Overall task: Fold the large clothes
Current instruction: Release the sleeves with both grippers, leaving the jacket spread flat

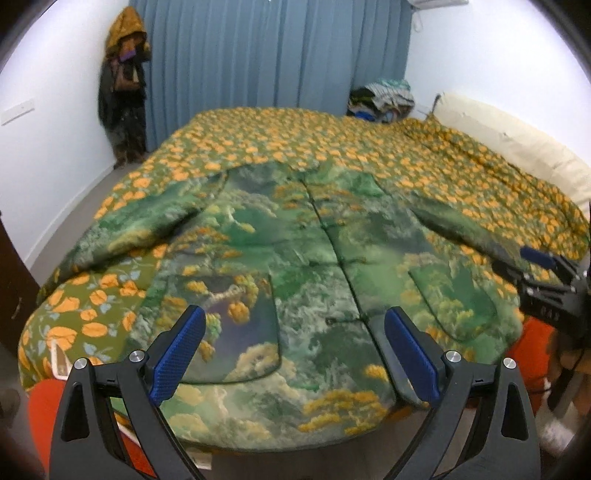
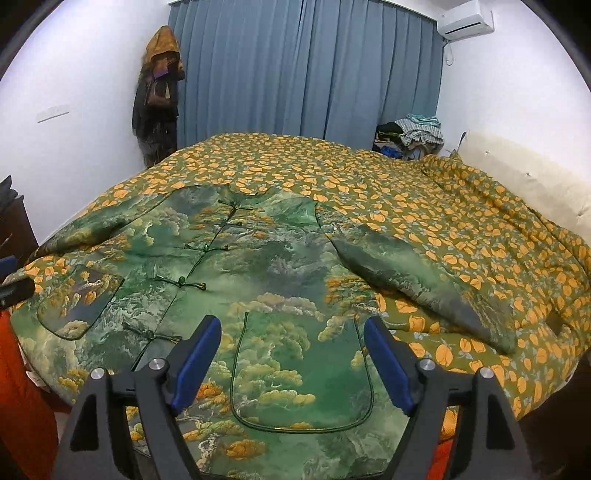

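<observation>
Left wrist view: the left gripper point(image 1: 293, 354) hangs with its blue pads spread wide and nothing between them, above the near hem of a green jacket point(image 1: 314, 266) printed with clouds and yellow trees. The jacket lies flat, front up, on a bed point(image 1: 369, 155) covered by an olive quilt with orange flowers. A patch pocket point(image 1: 229, 325) shows just beyond the left pad, and the front closure runs away from the camera up the middle of the garment. One sleeve point(image 1: 140, 225) angles out to the left, the other to the right. At the right edge, the right gripper point(image 1: 546, 273) is partly in frame, low over the jacket's right side.

Right wrist view: the right gripper point(image 2: 291, 365) also stands wide apart and empty, over another patch pocket point(image 2: 299, 376) edged in dark green cord. Knot buttons point(image 2: 181, 282) run in a line up the closure to the collar. The sleeve point(image 2: 417, 284) on this side lies diagonally on the quilt, clear of the body.

Farther off, a pile of clothes point(image 2: 410, 138) sits at the far corner of the bed beside a cream headboard point(image 2: 535, 173). Blue curtains point(image 2: 306, 70) cover the back wall, dark garments point(image 2: 159, 96) hang in the left corner, and an air conditioner point(image 2: 467, 18) is mounted high on the right.
</observation>
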